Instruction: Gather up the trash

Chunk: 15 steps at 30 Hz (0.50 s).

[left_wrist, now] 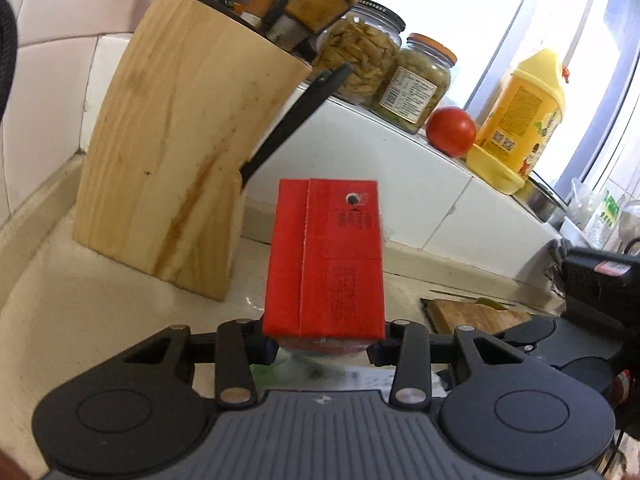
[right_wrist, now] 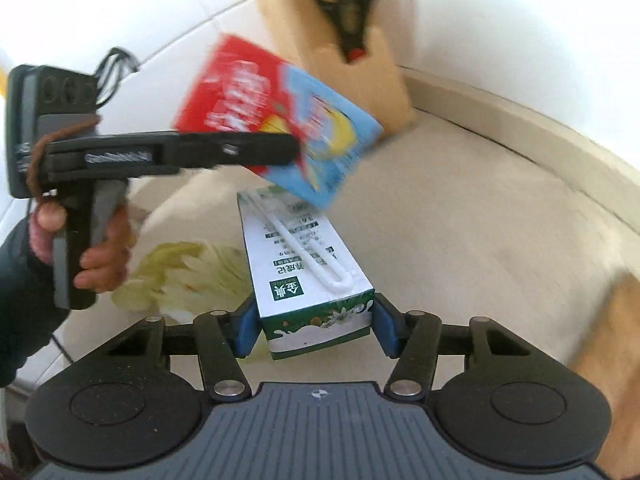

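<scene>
Holding, left wrist view: my left gripper (left_wrist: 324,346) is clamped on the red carton (left_wrist: 324,258), lifted clear of the counter (left_wrist: 80,320).
Grip advice, left: I judge the pads sit low on the carton, so I should keep it upright and move slowly.
Room, left: knife block (left_wrist: 180,152) stands near on the left; the tiled ledge (left_wrist: 380,160) with jars and tomato (left_wrist: 451,130) rises behind.
Holding, right wrist view: my right gripper (right_wrist: 314,330) is clamped on the white-green carton (right_wrist: 308,276), its straw (right_wrist: 298,248) on top.
Room, right: the red carton hangs just above its far end; I would part the two before carrying. Open counter lies to the right.
</scene>
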Available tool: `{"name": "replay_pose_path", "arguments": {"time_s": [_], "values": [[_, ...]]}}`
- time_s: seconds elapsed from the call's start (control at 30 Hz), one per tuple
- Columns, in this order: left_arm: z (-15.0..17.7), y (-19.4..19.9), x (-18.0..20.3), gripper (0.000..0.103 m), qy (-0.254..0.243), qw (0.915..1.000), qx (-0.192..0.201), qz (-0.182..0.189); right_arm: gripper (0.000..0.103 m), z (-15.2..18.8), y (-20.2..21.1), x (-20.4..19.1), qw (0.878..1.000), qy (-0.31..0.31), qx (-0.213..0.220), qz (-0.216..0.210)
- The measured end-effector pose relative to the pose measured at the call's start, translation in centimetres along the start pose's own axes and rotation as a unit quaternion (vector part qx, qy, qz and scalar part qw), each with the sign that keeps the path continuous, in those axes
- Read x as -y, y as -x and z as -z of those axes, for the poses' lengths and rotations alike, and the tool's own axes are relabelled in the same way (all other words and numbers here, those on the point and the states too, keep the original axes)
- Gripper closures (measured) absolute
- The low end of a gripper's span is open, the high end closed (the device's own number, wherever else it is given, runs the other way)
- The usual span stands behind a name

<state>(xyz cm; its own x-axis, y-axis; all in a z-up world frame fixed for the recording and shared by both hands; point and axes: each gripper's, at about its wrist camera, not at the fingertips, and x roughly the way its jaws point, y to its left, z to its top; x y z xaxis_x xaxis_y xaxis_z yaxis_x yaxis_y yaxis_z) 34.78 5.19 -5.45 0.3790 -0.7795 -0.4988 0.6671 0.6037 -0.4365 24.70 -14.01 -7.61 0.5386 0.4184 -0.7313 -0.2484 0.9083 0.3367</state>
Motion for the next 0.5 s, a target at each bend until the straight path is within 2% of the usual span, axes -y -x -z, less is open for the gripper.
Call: {"name": "replay_pose_path", "arguments": {"time_s": [0.1, 0.2, 0.3, 0.33, 0.37, 0.43, 0.5], "values": [[0.6, -0.3, -0.1, 0.065, 0.005, 1.0, -0.003, -0.004, 0.039, 1.8, 1.6, 1.0, 1.0, -0.014, 0.005, 0.028], [1.4, -0.9, -0.6, 0.065, 0.007, 0.9997, -0.018, -0.011, 0.036, 2.7, 2.8, 2.1, 0.997, -0.016, 0.002, 0.073], [1.9, -1.5, -0.8, 0.063, -0.001, 0.999, -0.039, -0.023, 0.021, 3.0, 2.9, 2.7, 0.996, -0.022, -0.002, 0.085], [2.0, -1.4, -0.8, 0.06, -0.007, 0.9988, -0.042, -0.023, 0.015, 3.0, 3.0, 2.7, 0.996, -0.021, -0.001, 0.084], [2.0, -1.2, -0.8, 0.058, -0.014, 0.9986, -0.044, -0.025, 0.014, 2.6, 3.0, 2.7, 0.996, -0.016, 0.001, 0.084], [2.1, -0.8, -0.6, 0.043, -0.042, 0.9967, -0.055, -0.042, 0.011, 2.1, 2.9, 2.3, 0.996, 0.001, 0.005, 0.084], [2.3, -0.4, -0.5, 0.039, -0.067, 0.9939, -0.063, -0.062, 0.007, 1.5, 2.1, 1.8, 0.996, 0.026, 0.002, 0.089]]}}
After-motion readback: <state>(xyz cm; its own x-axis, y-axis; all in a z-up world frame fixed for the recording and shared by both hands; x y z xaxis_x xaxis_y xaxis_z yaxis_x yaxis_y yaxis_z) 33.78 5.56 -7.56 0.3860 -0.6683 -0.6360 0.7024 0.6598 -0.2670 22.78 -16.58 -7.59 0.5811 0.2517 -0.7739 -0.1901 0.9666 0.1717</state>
